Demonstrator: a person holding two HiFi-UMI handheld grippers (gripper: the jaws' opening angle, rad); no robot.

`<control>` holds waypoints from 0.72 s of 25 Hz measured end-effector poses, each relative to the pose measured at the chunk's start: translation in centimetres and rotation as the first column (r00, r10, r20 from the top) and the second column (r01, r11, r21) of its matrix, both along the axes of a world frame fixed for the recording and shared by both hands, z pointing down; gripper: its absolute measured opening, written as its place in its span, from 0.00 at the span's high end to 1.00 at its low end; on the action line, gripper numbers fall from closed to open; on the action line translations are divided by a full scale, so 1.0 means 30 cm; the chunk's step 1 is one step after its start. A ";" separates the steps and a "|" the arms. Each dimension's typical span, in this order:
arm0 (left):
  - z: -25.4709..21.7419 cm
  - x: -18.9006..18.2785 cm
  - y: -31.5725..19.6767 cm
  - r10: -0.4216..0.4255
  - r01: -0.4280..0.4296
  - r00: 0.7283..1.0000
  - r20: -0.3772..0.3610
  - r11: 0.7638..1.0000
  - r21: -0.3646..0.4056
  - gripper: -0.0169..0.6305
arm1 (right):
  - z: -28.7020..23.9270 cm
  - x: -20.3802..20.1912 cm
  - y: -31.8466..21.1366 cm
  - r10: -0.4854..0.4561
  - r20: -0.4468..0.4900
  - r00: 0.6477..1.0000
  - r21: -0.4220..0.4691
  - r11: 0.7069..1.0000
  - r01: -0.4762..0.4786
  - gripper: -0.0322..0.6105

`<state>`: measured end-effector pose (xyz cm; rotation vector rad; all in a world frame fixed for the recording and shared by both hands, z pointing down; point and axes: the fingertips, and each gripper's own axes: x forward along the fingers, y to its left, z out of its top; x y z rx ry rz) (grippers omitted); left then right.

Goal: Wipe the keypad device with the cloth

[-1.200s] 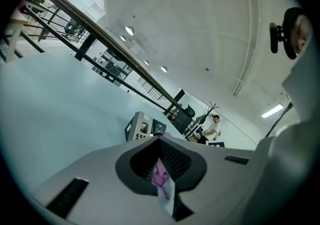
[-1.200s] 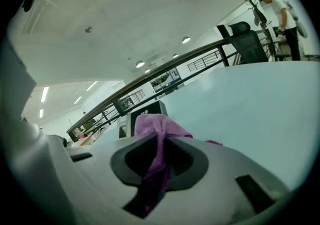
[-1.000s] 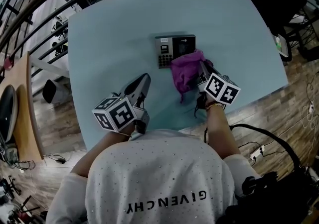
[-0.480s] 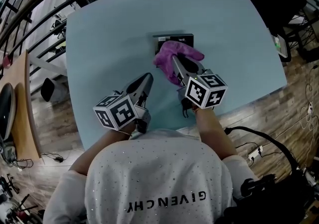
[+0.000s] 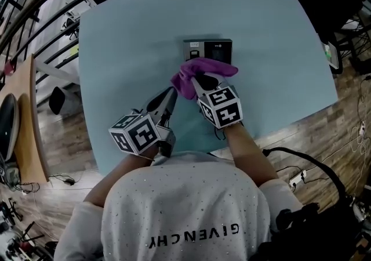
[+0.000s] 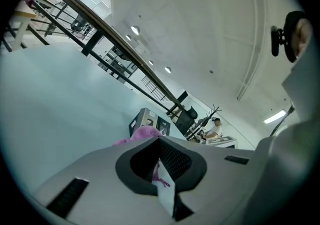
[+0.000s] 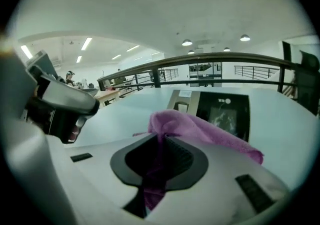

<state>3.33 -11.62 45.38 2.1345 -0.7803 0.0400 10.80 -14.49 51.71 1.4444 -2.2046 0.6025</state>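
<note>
Cloth (image 5: 204, 71) further left (right claw (image 5: 195, 83))

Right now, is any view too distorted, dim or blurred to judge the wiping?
Head view: dim, strong fisheye bend, yet cloth and keypad device read sharply. Right gripper view: round black vignette, faint reflection on the device's screen. Left gripper view: same vignette, bright ceiling lights.

Dim head cam, fisheye-warped edges.

Looked like open-plan office or lab hall: high white ceiling (image 6: 200, 19) with recessed lamps (image 7: 186, 43), black railing (image 7: 215, 59), wood floor (image 5: 324, 126) with trailing cables (image 5: 295, 151), distant person (image 6: 216, 129) seated at desk, pale blue surface (image 5: 116, 51).
</note>
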 end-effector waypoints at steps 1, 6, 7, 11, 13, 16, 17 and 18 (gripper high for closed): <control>0.005 -0.006 -0.005 -0.007 0.007 1.000 0.001 1.000 -0.004 0.97 | -0.003 0.013 -0.003 0.008 -0.009 1.000 0.005 1.000 -0.008 0.88; 0.031 -0.005 -0.011 -0.005 0.005 1.000 0.006 1.000 -0.026 0.97 | -0.018 0.101 -0.001 0.111 0.020 0.994 0.000 0.994 -0.111 0.87; 0.032 -0.004 -0.014 -0.005 0.005 1.000 0.005 1.000 -0.028 0.97 | -0.011 0.120 0.005 0.129 0.021 0.991 -0.008 0.992 -0.129 0.88; 0.032 -0.003 -0.022 0.000 0.000 1.000 0.001 1.000 -0.025 0.97 | 0.018 0.176 0.031 0.191 0.023 0.981 -0.033 0.981 -0.190 0.87; 0.031 -0.001 -0.026 0.003 -0.003 1.000 0.002 1.000 -0.023 0.97 | 0.020 0.192 0.035 0.211 0.024 0.977 -0.032 0.977 -0.210 0.87; 0.032 0.001 -0.034 0.005 -0.005 1.000 0.002 1.000 -0.022 0.97 | 0.027 0.228 0.042 0.245 0.027 0.969 -0.036 0.969 -0.244 0.87; 0.033 0.000 -0.037 0.004 -0.004 1.000 0.002 1.000 -0.023 0.97 | 0.031 0.244 0.045 0.261 0.034 0.965 -0.040 0.965 -0.260 0.87; 0.035 0.000 -0.041 0.003 -0.003 1.000 0.001 1.000 -0.023 0.97 | 0.035 0.261 0.046 0.279 0.040 0.959 -0.046 0.960 -0.278 0.87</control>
